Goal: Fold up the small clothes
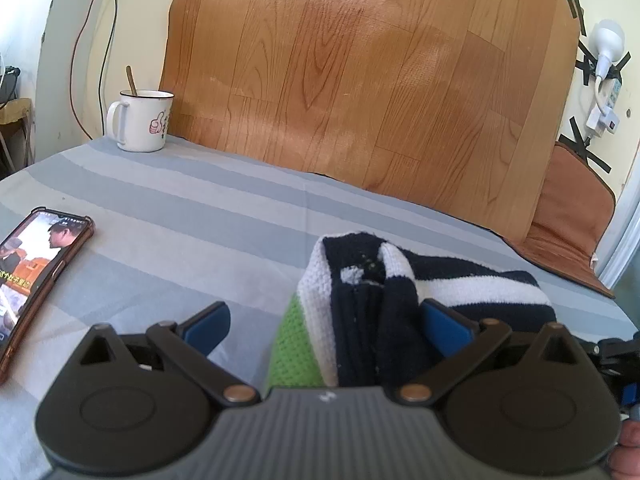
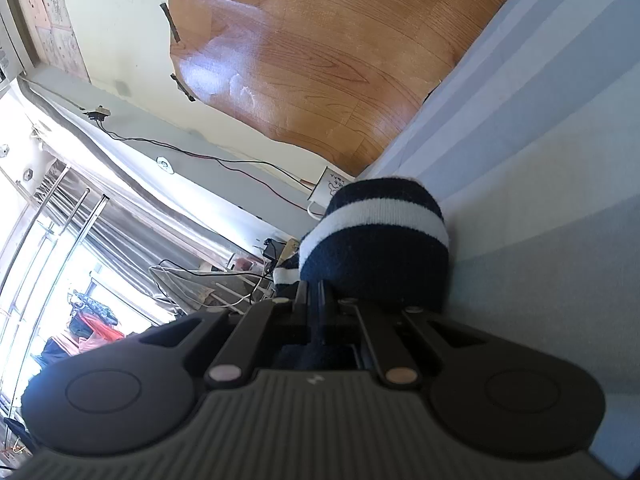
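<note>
A small knitted garment [image 1: 372,304] with navy and white stripes and a green patch lies bunched on the grey striped sheet [image 1: 180,216]. My left gripper [image 1: 326,324] is open, its blue pads [image 1: 208,326] spread either side of the bunched cloth. My right gripper [image 2: 316,292] is rolled on its side and shut on the navy and white striped garment [image 2: 376,240], lifting a rounded fold of it just off the sheet [image 2: 560,220]. The right gripper's body shows at the left wrist view's right edge [image 1: 616,352].
A white enamel mug [image 1: 140,120] with a spoon stands at the far left of the bed. A phone [image 1: 36,276] with a lit screen lies at the left. A wood-pattern board [image 1: 360,80] leans on the wall behind. A white lamp and socket [image 1: 604,64] hang at right.
</note>
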`<state>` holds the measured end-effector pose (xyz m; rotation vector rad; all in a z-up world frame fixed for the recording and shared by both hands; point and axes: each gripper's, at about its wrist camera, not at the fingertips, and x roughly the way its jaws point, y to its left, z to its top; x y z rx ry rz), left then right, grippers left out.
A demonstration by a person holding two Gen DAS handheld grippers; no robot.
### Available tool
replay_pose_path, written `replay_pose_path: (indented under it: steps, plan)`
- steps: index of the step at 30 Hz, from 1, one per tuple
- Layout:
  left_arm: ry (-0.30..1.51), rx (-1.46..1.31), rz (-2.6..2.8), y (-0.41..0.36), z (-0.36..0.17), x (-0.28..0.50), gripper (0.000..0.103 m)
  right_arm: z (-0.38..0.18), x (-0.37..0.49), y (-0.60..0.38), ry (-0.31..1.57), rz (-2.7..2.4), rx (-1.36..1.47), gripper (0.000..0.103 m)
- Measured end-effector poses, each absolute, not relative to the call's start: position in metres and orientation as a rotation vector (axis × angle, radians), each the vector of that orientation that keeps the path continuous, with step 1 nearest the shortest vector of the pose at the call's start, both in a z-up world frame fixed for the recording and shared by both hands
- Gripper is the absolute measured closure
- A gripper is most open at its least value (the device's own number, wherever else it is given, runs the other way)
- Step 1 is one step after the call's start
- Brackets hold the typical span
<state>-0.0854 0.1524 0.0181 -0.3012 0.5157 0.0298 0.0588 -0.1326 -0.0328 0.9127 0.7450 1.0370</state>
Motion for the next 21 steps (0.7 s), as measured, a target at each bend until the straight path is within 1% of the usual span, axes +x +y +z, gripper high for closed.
replay_pose_path:
  steps: [21]
  plan:
    - [0.517,-0.309,0.025,0.1538,0.0173,-0.0854,0.000,-0.0329,0.0587,-0.1339,0.748,1.038,0.920,0.097]
